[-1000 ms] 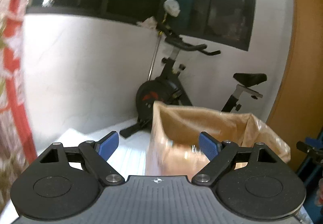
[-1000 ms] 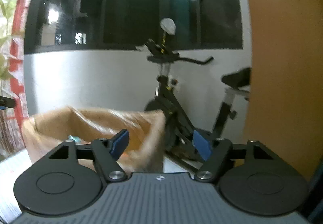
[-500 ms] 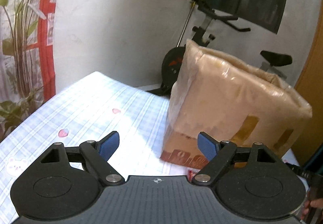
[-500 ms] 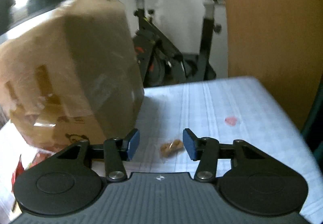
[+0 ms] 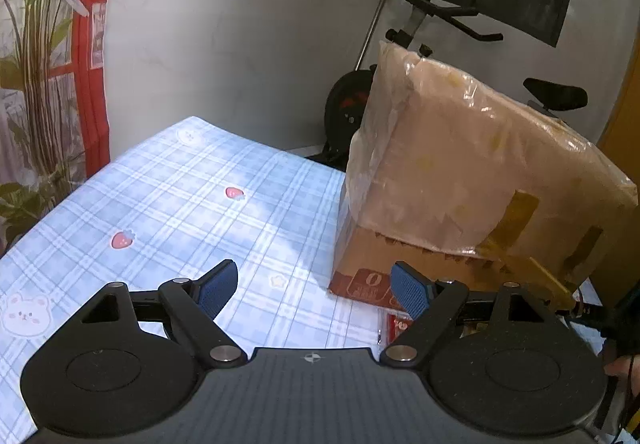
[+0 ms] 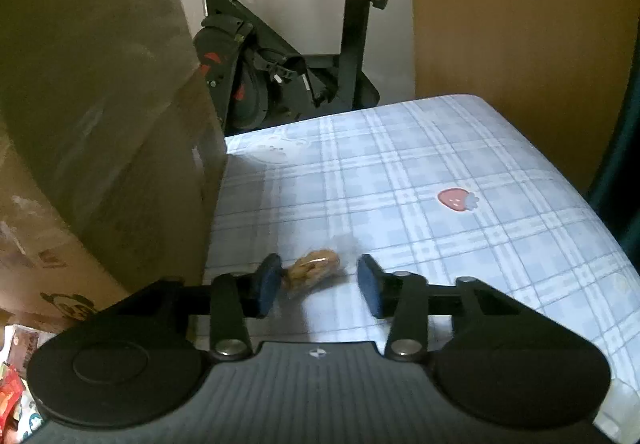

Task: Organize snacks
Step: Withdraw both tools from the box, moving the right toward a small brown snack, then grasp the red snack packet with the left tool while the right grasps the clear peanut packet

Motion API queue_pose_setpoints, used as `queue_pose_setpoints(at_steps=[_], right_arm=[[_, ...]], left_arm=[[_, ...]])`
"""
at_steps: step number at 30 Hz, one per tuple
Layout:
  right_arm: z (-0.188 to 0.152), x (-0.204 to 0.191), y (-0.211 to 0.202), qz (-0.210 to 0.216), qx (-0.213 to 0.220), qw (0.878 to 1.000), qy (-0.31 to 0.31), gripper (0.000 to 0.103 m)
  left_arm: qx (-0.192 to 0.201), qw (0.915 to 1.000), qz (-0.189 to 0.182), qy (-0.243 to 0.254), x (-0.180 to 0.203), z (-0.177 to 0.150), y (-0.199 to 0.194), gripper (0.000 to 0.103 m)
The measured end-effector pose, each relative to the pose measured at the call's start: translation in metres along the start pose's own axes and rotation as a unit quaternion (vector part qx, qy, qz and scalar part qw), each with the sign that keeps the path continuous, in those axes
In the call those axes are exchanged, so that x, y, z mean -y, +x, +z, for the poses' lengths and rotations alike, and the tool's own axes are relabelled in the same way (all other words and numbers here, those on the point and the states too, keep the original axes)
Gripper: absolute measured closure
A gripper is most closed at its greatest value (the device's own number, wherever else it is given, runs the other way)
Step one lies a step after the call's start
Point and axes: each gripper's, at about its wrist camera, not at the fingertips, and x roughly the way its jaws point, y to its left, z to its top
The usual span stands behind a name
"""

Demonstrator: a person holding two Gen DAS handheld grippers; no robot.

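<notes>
Two grippers work a checked tablecloth point(image 6: 460, 171) as a snack-sorting job gets under way. Nearest the lens in the right wrist view, the right gripper point(image 6: 318, 286) hangs low over the cloth with its jaws partly apart and nothing clamped; a small wrapped snack point(image 6: 314, 268) lies on the cloth between the blue pads point(image 6: 266, 290), close against the left one, though whether it touches cannot be told. Just left of it rises a box point(image 6: 100, 103) lined with plastic film, with more packets point(image 6: 14, 392) glimpsed at its foot. The left gripper point(image 5: 314, 284) hovers wide open and empty above the cloth, the same box point(image 5: 460, 179) standing just ahead to its right and a red packet point(image 5: 394, 326) lying at the box's base. Beyond the table stand an exercise bike point(image 6: 288, 59) and a white wall point(image 5: 240, 35). The step in hand appears to be the pickup of the loose snack. The next move likely calls for centring it, closing gently, then lifting it up over the box's tall rim.
</notes>
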Motion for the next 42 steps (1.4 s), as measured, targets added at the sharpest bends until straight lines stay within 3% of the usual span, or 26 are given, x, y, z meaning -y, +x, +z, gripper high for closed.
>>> queue_pose_setpoints(at_steps=[2, 10, 17, 24, 30, 35, 42], right_arm=[[0.0, -0.003, 0.001, 0.0, -0.004, 1.0, -0.011, 0.089], [-0.005, 0.0, -0.016, 0.024, 0.009, 1.0, -0.009, 0.09], [-0.023, -0.009, -0.063, 0.061, 0.028, 0.996, -0.052, 0.09], [-0.056, -0.032, -0.106, 0.106, 0.036, 0.99, -0.092, 0.09], [-0.072, -0.053, -0.12, 0.143, 0.029, 0.983, -0.112, 0.09], [-0.074, -0.063, -0.12, 0.155, 0.03, 0.98, -0.122, 0.09], [-0.076, -0.063, -0.118, 0.152, 0.028, 0.981, -0.121, 0.09]], left_arm=[[-0.004, 1.0, -0.001, 0.001, 0.0, -0.002, 0.001, 0.018], [-0.009, 0.9999, -0.011, 0.002, 0.002, -0.007, -0.002, 0.018], [-0.017, 0.9992, -0.034, 0.014, 0.012, -0.016, -0.005, 0.018], [-0.067, 0.9941, -0.074, 0.043, 0.032, -0.045, 0.0, 0.025], [-0.098, 0.9867, -0.102, 0.08, 0.057, -0.057, 0.018, 0.024], [-0.113, 0.984, -0.106, 0.088, 0.078, -0.056, 0.045, 0.024], [-0.14, 0.9828, -0.082, 0.087, 0.088, -0.06, 0.071, 0.022]])
